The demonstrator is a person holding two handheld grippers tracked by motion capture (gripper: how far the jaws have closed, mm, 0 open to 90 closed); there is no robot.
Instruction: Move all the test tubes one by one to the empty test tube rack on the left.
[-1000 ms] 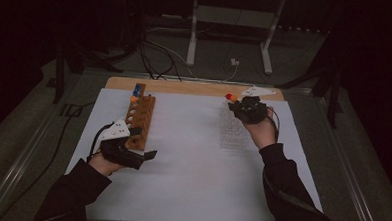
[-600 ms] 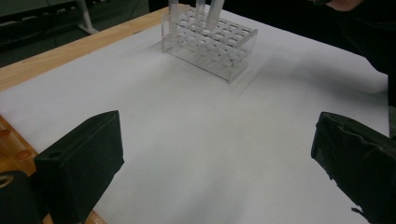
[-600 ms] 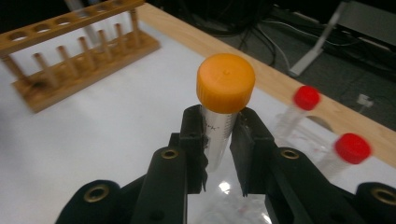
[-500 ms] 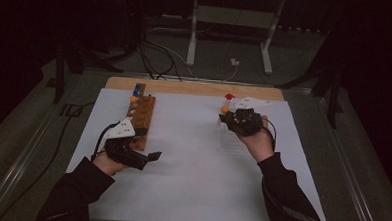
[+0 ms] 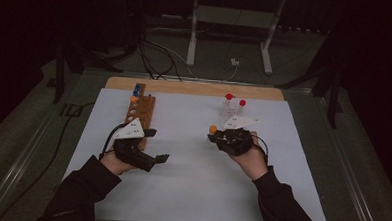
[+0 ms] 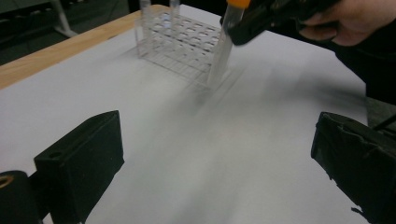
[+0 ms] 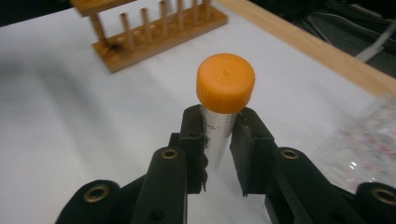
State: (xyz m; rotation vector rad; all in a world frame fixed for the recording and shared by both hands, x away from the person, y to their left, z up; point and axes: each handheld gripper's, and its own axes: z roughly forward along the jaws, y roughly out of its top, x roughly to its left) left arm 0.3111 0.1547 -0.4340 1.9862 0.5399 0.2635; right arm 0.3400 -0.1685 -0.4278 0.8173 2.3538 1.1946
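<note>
From the high view, the right gripper [image 5: 218, 136] pinches a tube [image 5: 213, 129], orange cap at its tip; the clear rack [image 5: 229, 111] stands just beyond.

The left gripper view shows the left gripper [image 6: 215, 163] spread wide over the white sheet [image 6: 196, 177], the tube ahead.

In the right gripper view, jaws clamp the clear, graduated tube just under its cap [image 7: 225, 82]; the wooden rack [image 7: 154, 30] lies beyond.

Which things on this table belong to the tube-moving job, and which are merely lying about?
In the job:
orange-capped tube, clamped in the right gripper
clear rack, beside that tube
wooden rack
left gripper, open, holding nothing

Lying about:
floor cables
metal stand
</note>
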